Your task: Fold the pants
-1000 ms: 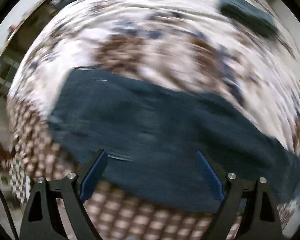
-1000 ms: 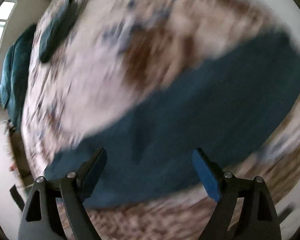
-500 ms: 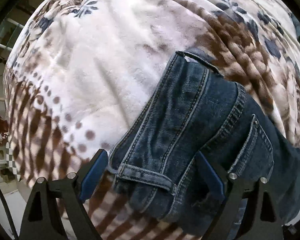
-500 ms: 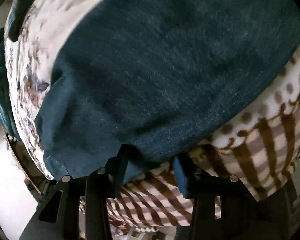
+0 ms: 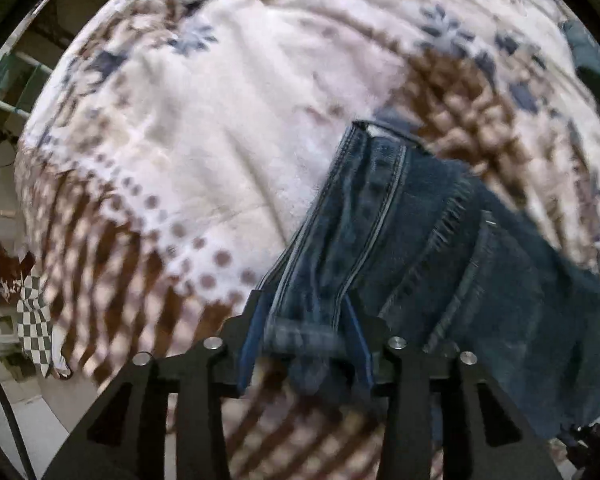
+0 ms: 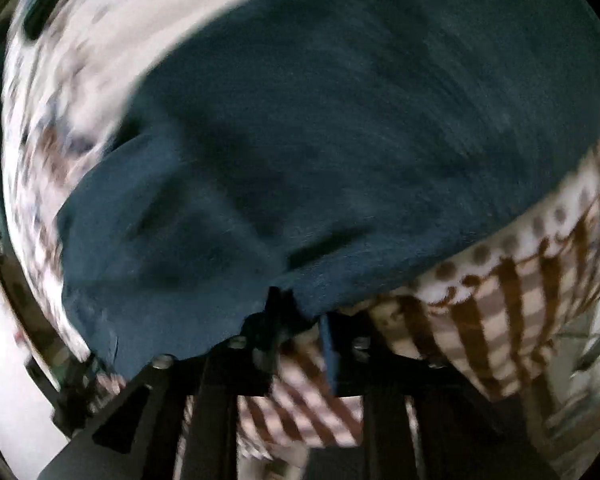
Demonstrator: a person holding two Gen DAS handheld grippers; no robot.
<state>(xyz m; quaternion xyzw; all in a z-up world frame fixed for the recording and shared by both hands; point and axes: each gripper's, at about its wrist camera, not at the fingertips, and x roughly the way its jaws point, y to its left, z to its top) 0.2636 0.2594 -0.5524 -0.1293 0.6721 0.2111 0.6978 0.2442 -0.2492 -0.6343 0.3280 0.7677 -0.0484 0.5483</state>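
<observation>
Item: pants (image 5: pixel 440 248), dark denim, on a bed. Left claw (image 5: pixel 304 344) closing on the waistband corner between its pads; right claw (image 6: pixel 300 336) closing on the cloth's near edge. We pinch every layer before lifting. Surface: patterned fleece blanket (image 5: pixel 204 152); floor clutter beyond the left claw.
</observation>
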